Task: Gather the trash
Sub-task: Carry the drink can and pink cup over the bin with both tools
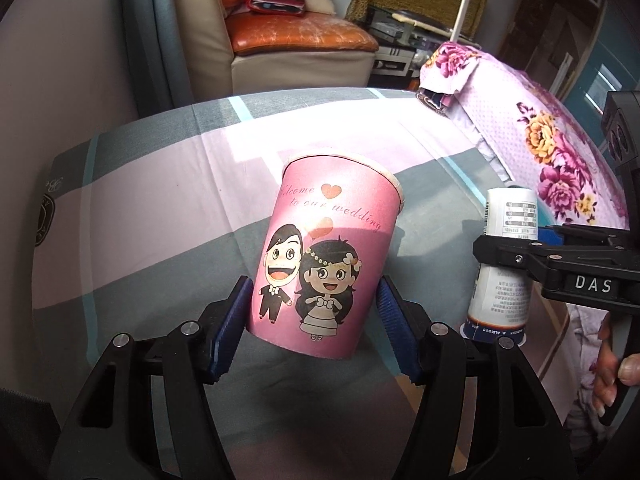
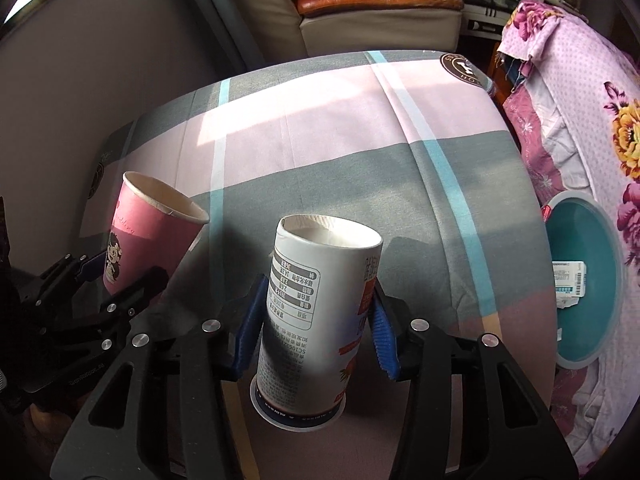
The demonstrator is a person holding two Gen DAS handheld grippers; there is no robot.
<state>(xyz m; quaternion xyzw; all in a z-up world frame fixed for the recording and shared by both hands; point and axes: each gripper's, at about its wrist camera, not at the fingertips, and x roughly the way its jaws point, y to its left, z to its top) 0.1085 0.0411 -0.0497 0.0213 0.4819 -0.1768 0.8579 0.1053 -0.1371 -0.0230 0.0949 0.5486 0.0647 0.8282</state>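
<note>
Gripping: our left gripper (image 1: 316, 312) clamps the pink cartoon-printed paper cup (image 1: 324, 256); our right gripper (image 2: 318, 320) clamps the white cylindrical printed carton (image 2: 316, 300).

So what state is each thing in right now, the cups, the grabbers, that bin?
Pink paper cup: upright, tilted, empty as far as its mouth shows, clamped low down.
White carton cup: label upside down, top end open, clamped.
Left gripper: shut on the pink cup.
Right gripper: shut on the white cup.
Teal bin: open, a packet inside.
</note>
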